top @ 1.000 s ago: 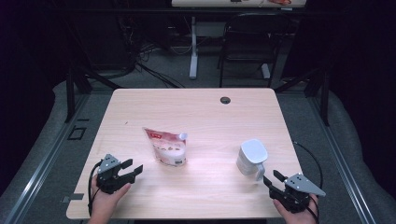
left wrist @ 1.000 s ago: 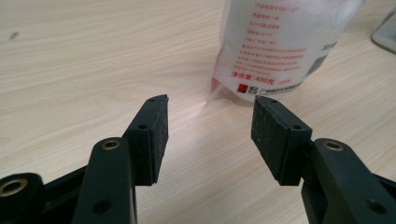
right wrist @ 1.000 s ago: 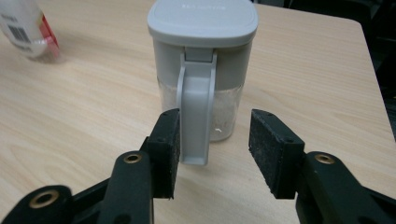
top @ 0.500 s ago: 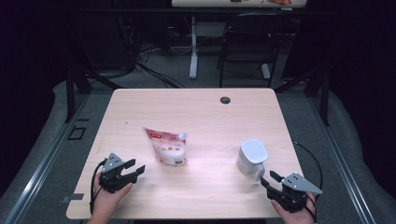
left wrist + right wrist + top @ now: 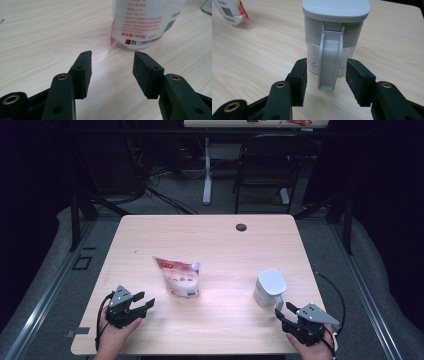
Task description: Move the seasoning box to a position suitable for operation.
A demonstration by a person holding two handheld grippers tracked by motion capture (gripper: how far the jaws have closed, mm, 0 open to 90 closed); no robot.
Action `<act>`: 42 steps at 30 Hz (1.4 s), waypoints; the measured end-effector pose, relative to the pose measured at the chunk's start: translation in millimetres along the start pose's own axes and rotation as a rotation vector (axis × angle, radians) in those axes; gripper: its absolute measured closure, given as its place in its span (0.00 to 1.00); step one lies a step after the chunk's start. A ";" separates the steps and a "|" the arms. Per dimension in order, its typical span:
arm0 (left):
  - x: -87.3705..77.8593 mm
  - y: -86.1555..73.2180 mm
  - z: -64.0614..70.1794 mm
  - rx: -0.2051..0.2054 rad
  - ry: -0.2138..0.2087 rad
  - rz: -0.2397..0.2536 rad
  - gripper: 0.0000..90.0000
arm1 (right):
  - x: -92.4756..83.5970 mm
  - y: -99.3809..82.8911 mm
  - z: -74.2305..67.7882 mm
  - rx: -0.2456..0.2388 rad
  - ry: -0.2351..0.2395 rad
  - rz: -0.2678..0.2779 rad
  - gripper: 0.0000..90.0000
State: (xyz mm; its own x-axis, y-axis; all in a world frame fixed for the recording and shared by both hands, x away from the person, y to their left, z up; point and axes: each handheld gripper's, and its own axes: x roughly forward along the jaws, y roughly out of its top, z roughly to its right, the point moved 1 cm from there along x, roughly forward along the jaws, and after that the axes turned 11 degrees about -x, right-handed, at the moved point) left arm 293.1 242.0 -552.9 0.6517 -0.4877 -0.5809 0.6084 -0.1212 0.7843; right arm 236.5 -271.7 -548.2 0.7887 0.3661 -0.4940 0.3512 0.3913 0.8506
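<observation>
Jaws on both of my grippers stand apart with nothing pressed between the pads. My left gripper [image 5: 148, 304] has just been closing slightly, with only bare tabletop in its gap; it points at one white plastic pouch with red trim and printed text [image 5: 147, 23], which lies flat just beyond the jaw tips, left of centre on the light wood-grain table [image 5: 210, 240]. My right gripper [image 5: 325, 82] brackets the grey handle [image 5: 330, 62] of one clear jug with a grey lid [image 5: 335, 10], upright at the table's right; neither pad touches the handle.

Step in hand, as I judge it: approach, before any grasp. The next move calls for my right pads to close squarely on the handle, and my left gripper to advance onto the pouch's lower edge.

Count: one pouch, one jug, two grippers.
</observation>
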 end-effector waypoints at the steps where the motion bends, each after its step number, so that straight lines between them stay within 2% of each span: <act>1: -0.5 -0.1 0.0 -0.001 0.001 0.000 0.55 | 1.7 -0.1 0.1 0.000 0.003 -0.004 0.58; 6: -1.8 -1.1 -1.2 -0.013 0.004 0.003 0.54 | 9.0 2.3 -0.8 -0.011 -0.002 -0.014 0.58; 8: -3.1 -1.8 -1.4 -0.016 0.006 0.002 0.54 | 13.3 4.0 -1.4 -0.026 -0.016 -0.024 0.58; 14: -7.0 -3.4 -3.3 -0.024 0.013 0.010 0.53 | 20.7 7.2 -0.3 -0.030 -0.060 -0.045 0.61; 21: -6.9 -3.9 -4.9 -0.034 0.013 0.003 0.53 | 18.3 6.0 3.5 -0.009 -0.076 -0.049 0.66; 32: -7.8 -3.8 -5.0 -0.031 0.009 0.005 0.53 | 13.6 -2.5 27.8 0.045 -0.177 -0.069 0.67; 37: -7.3 -3.8 -5.1 -0.035 0.009 0.002 0.53 | 19.9 -4.9 37.4 0.070 -0.204 -0.076 0.68; 42: -7.6 -3.7 -4.7 -0.037 0.009 0.007 0.53 | 31.0 -1.7 42.5 0.058 -0.222 -0.082 0.72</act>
State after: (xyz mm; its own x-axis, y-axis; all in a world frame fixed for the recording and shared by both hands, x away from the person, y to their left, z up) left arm 288.0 250.2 -552.4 0.6597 -0.4807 -0.5777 0.6201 -0.0862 0.7798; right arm 281.7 -296.9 -557.3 0.8455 0.1379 -0.5159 0.4424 0.3602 0.8213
